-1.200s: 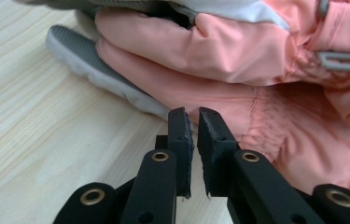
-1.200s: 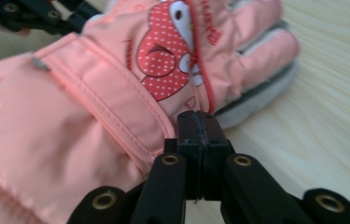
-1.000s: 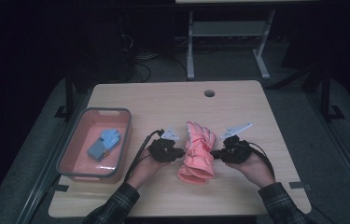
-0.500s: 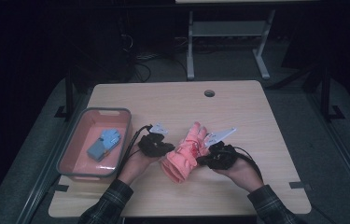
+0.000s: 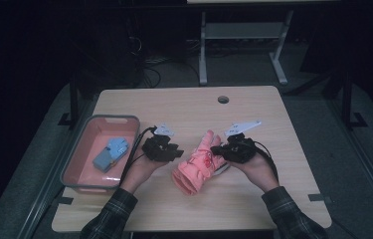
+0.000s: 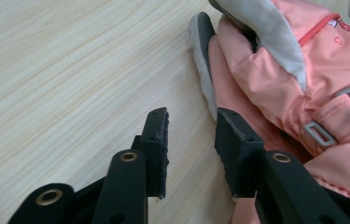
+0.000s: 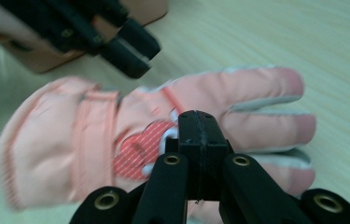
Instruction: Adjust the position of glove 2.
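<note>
A: The glove [image 5: 200, 164], where is it lying?

B: On the wooden table [image 5: 184, 104], near the person's edge, between the two hands. It is pink with grey trim and a striped heart on its back. Its fingers point away from the person, its cuff towards them.

A: And the right gripper [image 5: 220, 149]?

B: Its jaws are pressed together, with no gap to see in the right gripper view. They sit at the glove's right side, by the fingers. Whether they pinch any of the fabric, I cannot tell.

A: The left gripper [image 5: 179, 152]?

B: Its jaws have just been opening. In the left gripper view they stand apart with bare table between them, and the glove lies just beside the right-hand jaw. Nothing is between the pads.

A: Anything else on the table?

B: A pink tray [image 5: 80, 158] at the left, well apart from the glove, with a blue thing [image 5: 110, 152] lying in it. There is also a round hole [image 5: 223, 99] near the table's far edge.
</note>
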Demonstrator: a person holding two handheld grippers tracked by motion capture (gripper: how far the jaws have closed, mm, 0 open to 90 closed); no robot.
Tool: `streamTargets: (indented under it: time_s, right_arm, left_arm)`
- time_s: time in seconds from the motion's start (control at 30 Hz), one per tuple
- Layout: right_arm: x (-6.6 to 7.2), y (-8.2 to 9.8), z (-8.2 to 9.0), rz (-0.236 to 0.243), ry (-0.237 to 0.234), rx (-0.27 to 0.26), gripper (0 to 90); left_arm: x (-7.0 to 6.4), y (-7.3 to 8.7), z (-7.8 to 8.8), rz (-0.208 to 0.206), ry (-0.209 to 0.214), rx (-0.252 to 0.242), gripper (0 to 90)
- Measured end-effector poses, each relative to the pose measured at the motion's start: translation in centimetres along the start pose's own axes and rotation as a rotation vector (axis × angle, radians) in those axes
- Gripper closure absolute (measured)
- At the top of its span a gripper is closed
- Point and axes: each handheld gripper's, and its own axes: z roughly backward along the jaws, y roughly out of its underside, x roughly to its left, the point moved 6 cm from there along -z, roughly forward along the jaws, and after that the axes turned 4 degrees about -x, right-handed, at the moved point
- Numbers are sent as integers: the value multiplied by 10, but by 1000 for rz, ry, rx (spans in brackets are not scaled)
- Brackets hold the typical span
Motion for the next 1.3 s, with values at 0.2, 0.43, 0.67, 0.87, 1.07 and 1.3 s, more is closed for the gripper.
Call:
streamTargets:
  time_s: [0.2, 0.43, 0.67, 0.87, 1.07, 1.3]
  right_arm:
    - [-5, 7, -18, -2, 3, 35, 900]
    - [-10, 20, -34, -20, 6, 83, 900]
    - [-10, 26, -43, -16, 20, 126, 900]
    - [-8, 28, -47, -3, 34, 134, 900]
    - [-7, 28, -48, 15, 48, 140, 900]
    - [-7, 29, -48, 16, 46, 143, 900]
  left_arm:
    - [2, -1, 3, 6, 2, -5, 594]
    - [1, 1, 1, 0, 3, 8, 566]
    - [2, -3, 4, 18, 5, -2, 438]
    - [-7, -22, 12, 19, 56, -44, 283]
    - [-17, -33, -2, 29, 107, -39, 196]
    - [-22, -28, -27, 45, 153, 17, 159]
